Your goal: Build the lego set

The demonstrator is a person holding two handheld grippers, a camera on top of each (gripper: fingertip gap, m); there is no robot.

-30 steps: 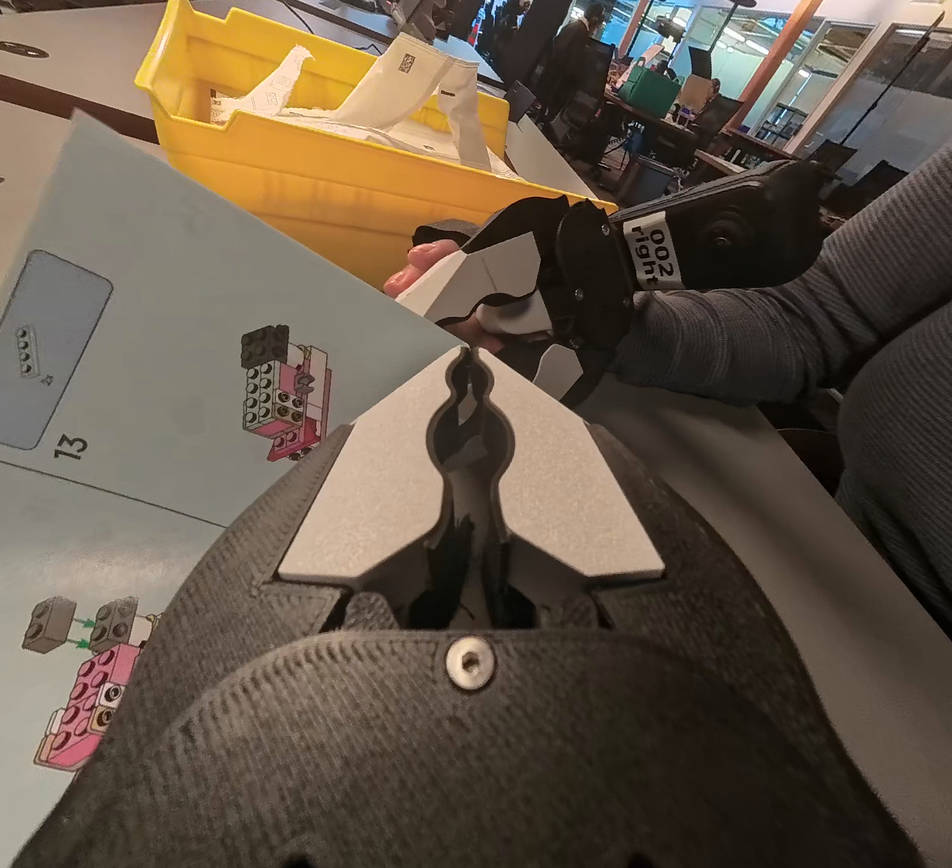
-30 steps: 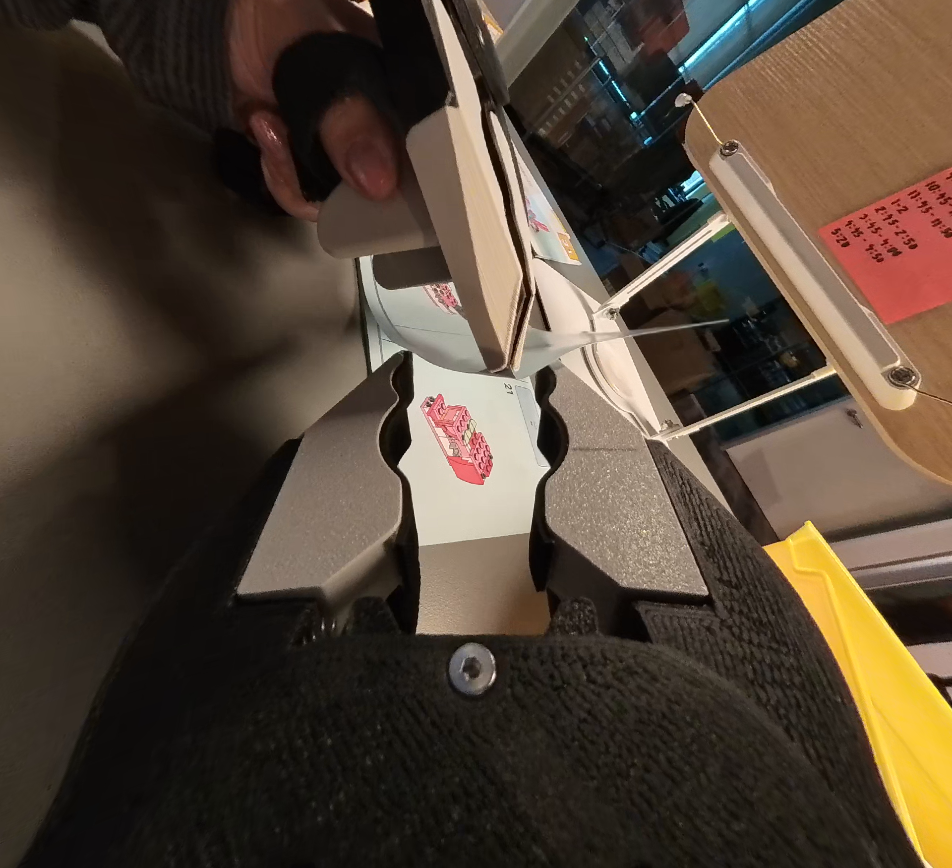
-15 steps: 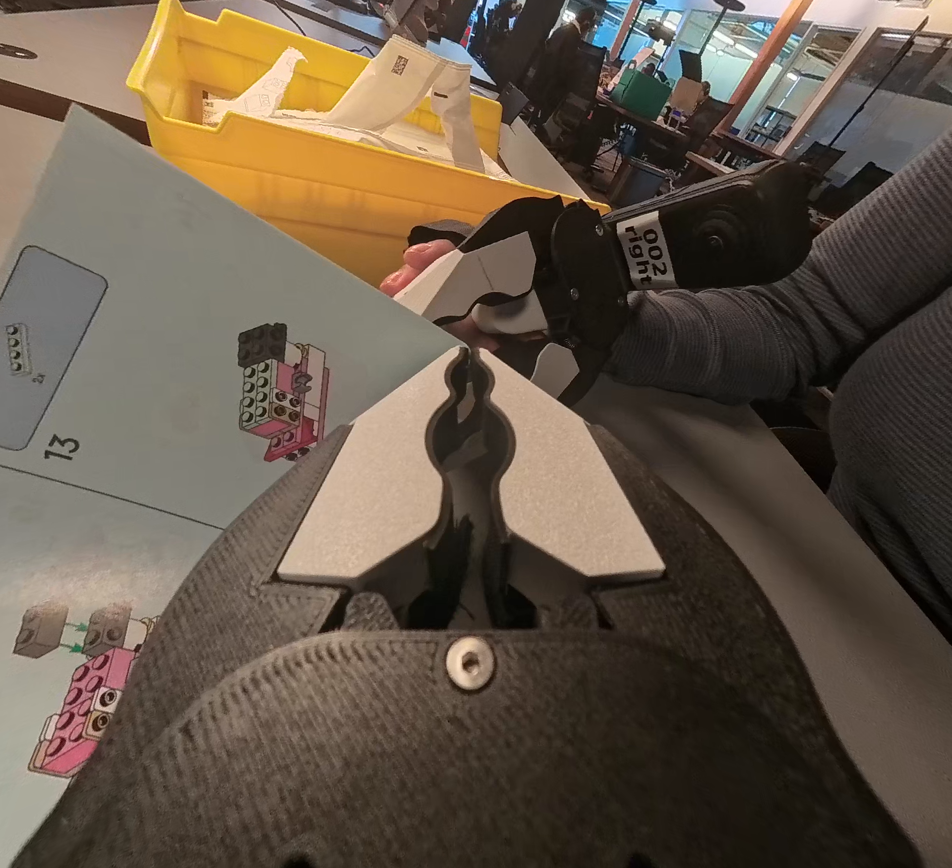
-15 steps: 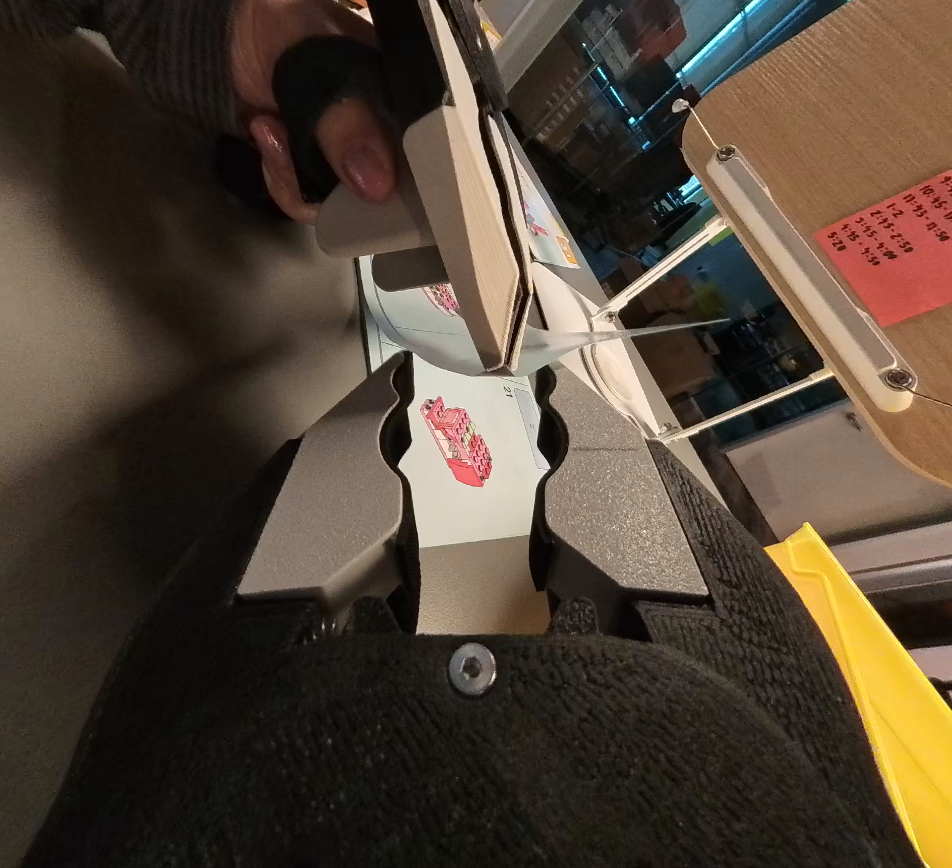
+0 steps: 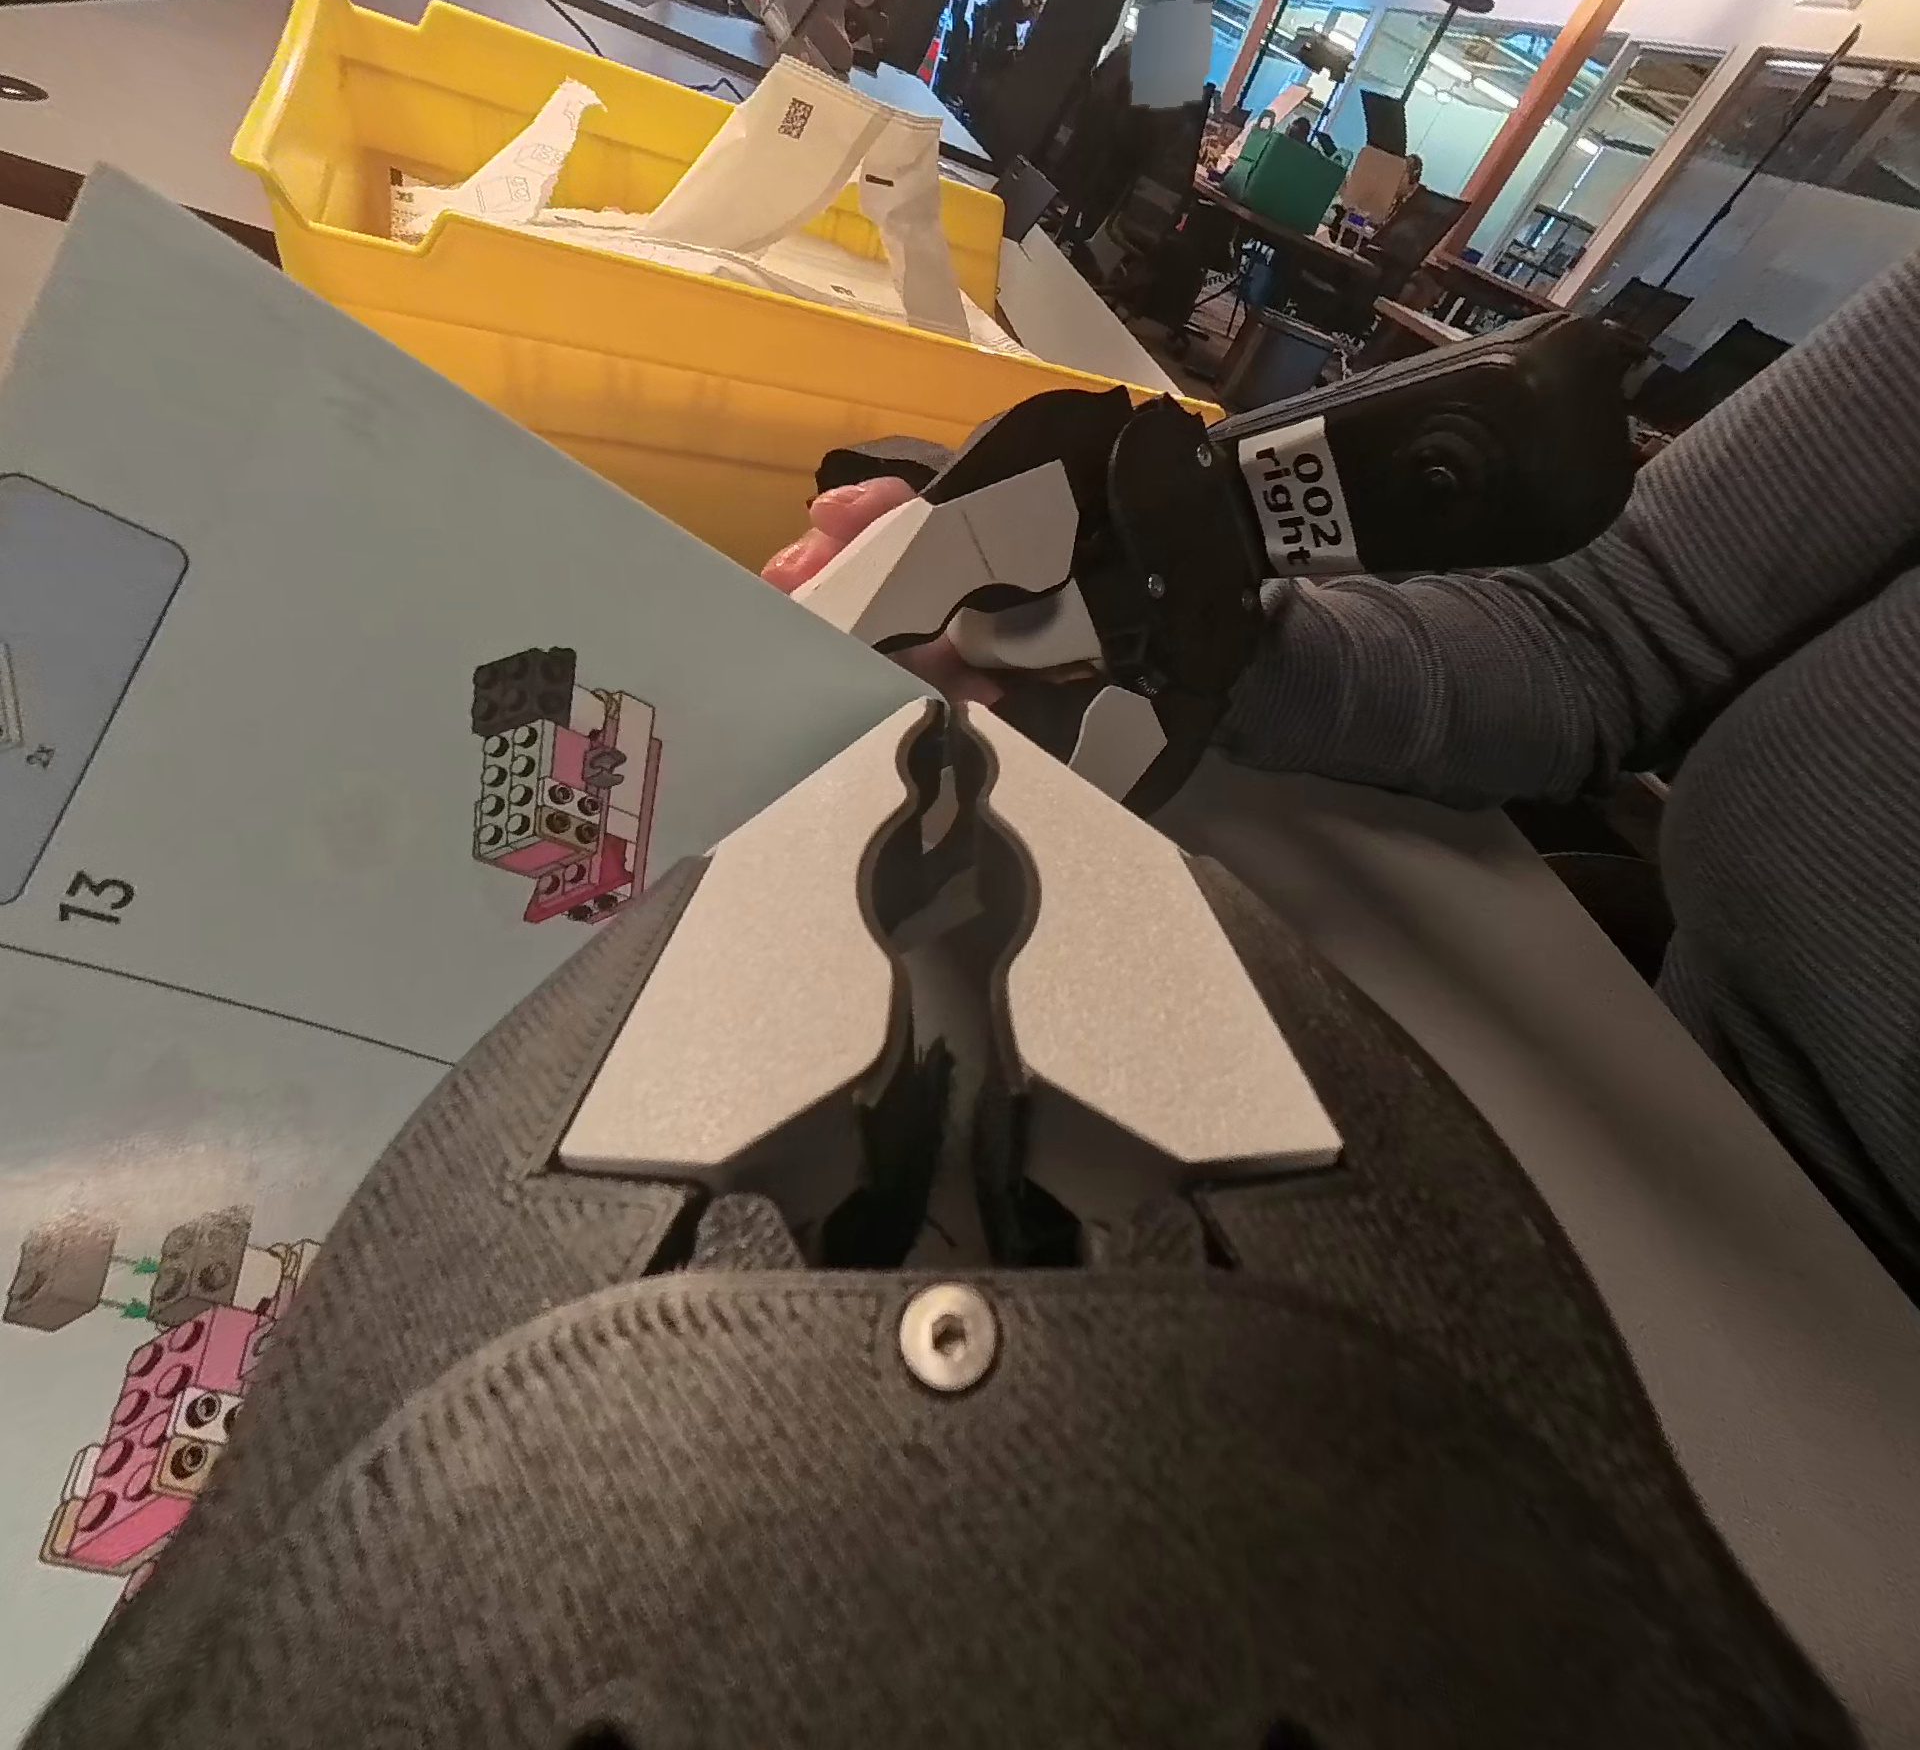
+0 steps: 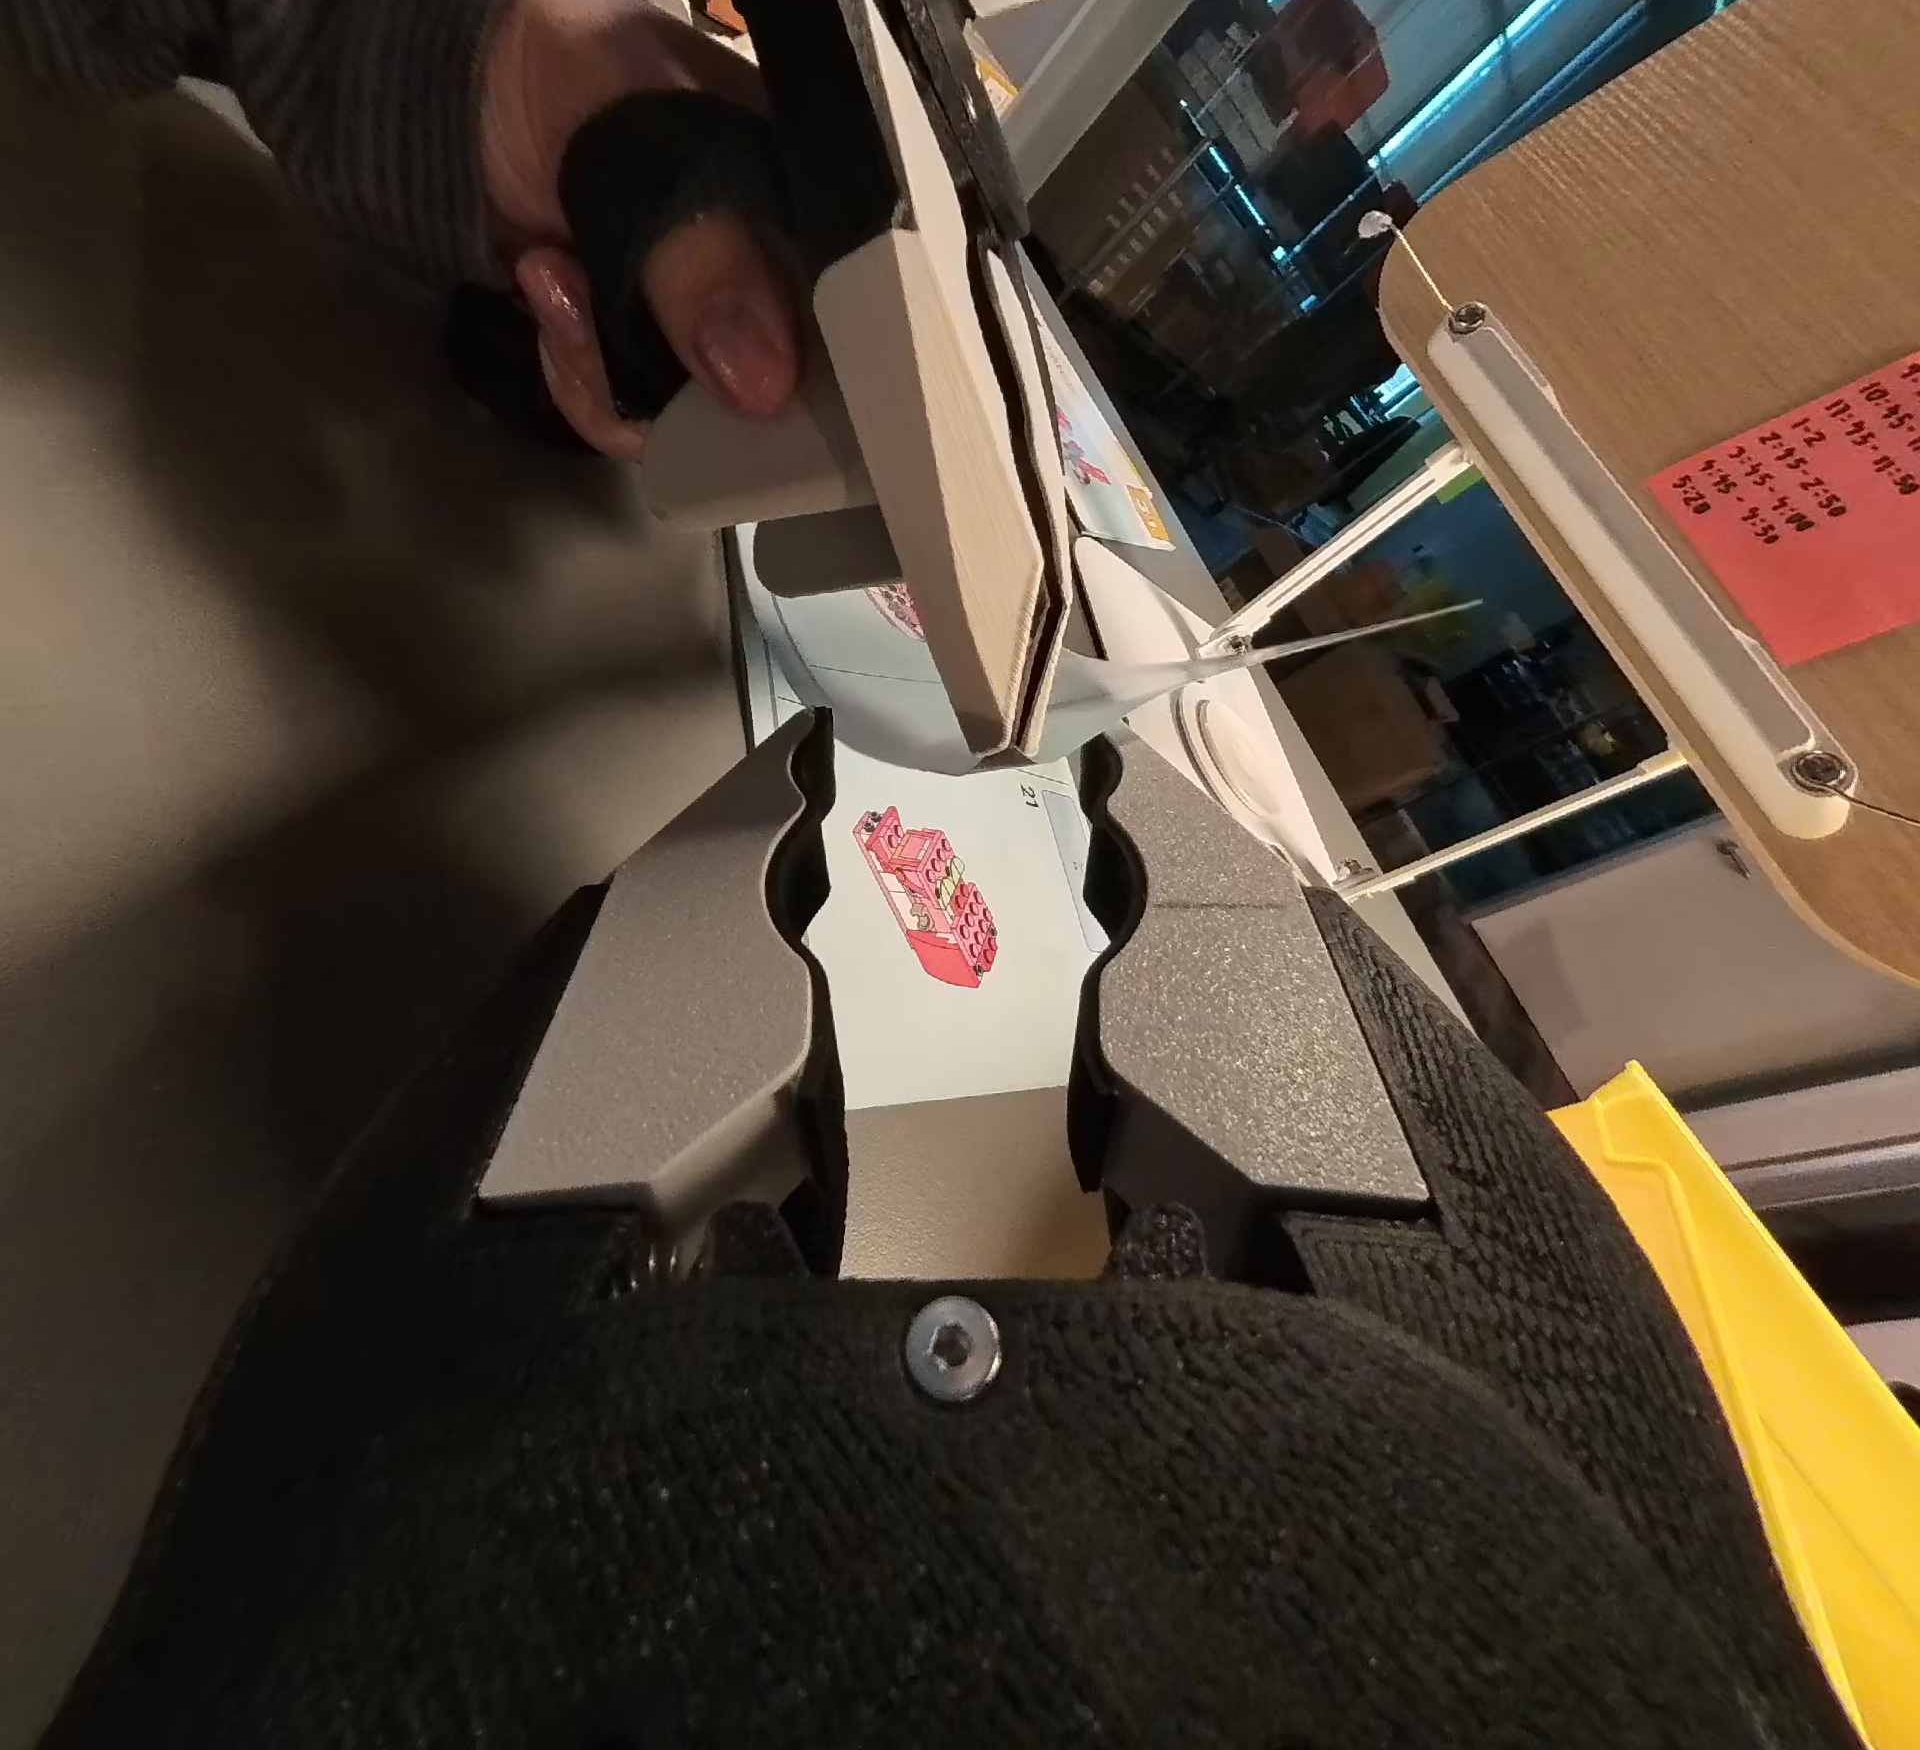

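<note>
While the left gripper (image 5: 948, 713) has its fingers pressed together on the corner of a pale blue page (image 5: 343, 620), that page lifts off the booklet (image 6: 956, 962) and curves up into the air. The page is thin, glossy paper printed with drawings of a pink, white and black toy brick model, a step number and a grey rounded box of parts; a thin black line divides it into panels. In the right wrist view the same page bends in an arc from the flat booklet on the grey table (image 6: 1226, 952) up to the closed fingertips (image 6: 997, 661) of the left gripper.

The right gripper (image 6: 956, 765) has its fingers wide apart with nothing between them; it hovers over the flat booklet, just beside the lifted page, and the drawing of a pink brick vehicle shows in the gap.

Behind the page stands a yellow bin (image 5: 644, 370) with torn white paper bags (image 5: 821, 183) inside. A wooden board (image 6: 1683, 266) with a red note (image 6: 1808, 505) stands well apart at the right.
</note>
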